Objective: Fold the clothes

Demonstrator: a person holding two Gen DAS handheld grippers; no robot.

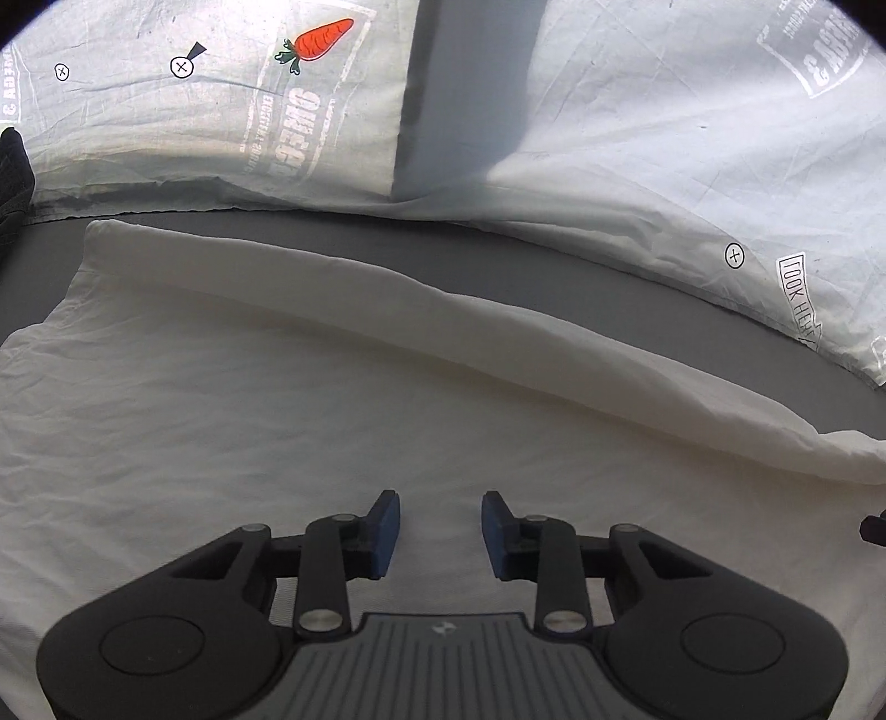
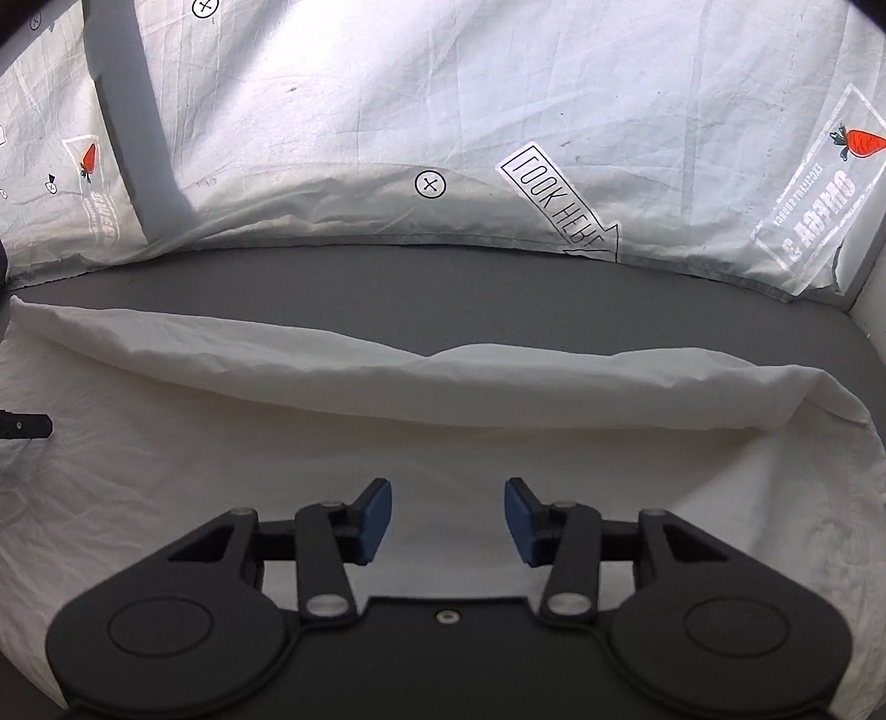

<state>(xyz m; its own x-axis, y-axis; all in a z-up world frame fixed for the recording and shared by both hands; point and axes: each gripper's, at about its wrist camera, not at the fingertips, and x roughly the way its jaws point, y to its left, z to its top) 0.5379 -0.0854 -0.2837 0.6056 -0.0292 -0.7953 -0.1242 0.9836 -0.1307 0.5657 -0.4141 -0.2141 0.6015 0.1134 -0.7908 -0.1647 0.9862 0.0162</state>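
A white garment (image 1: 232, 399) lies spread on a dark grey table, with its far edge turned over into a long soft fold (image 1: 443, 321). It also shows in the right wrist view (image 2: 166, 471), with the fold (image 2: 443, 382) running across. My left gripper (image 1: 440, 526) is open and empty just above the cloth. My right gripper (image 2: 448, 520) is open and empty above the cloth too. A tip of the left gripper (image 2: 27, 426) shows at the left edge of the right wrist view.
A printed white sheet (image 1: 664, 138) with carrot pictures (image 1: 321, 39) and a "LOOK HERE" arrow (image 2: 559, 205) hangs behind the table (image 2: 387, 299). A dark strip (image 1: 459, 83) divides it. A black object (image 1: 11, 171) sits at the far left.
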